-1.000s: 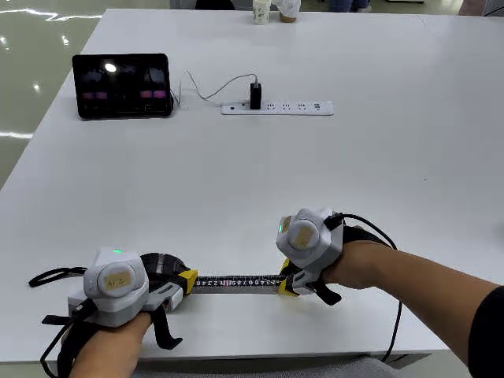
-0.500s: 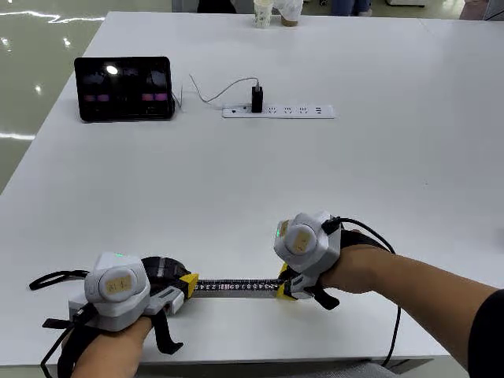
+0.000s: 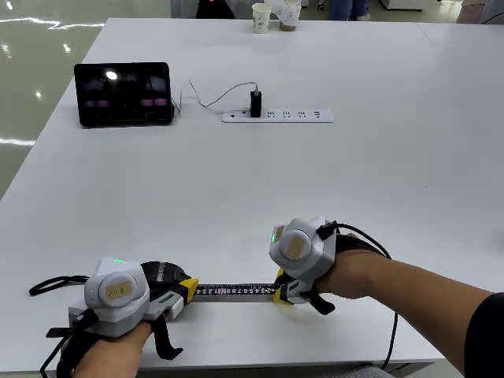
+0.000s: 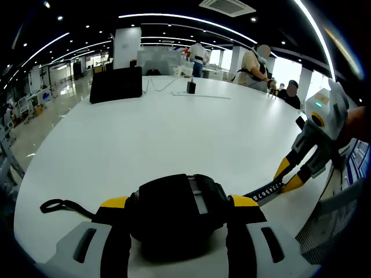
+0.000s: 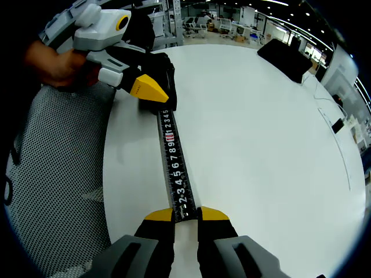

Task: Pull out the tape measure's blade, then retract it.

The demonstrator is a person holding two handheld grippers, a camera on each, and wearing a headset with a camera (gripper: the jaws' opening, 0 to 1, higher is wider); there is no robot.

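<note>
Left tool [image 4: 181, 201] clamped the case [image 3: 161, 276] on the worktop [image 3: 315, 173]; right tool [image 5: 185, 215] gripped the tip of the extended blade [image 5: 173, 159].

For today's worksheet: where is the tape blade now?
Head view: the blade runs along the near edge of the table, from left gripper to right gripper.

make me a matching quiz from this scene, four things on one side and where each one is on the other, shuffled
Things:
1. tape measure case
2. blade
3. tablet
4. power strip

Places:
A. far left part of the table
B. stretched out, its end held by the right gripper
C. far middle of the table, a black plug in it
D. clamped in the left gripper

Pairs: 1-D, 2-B, 3-A, 4-C
</note>
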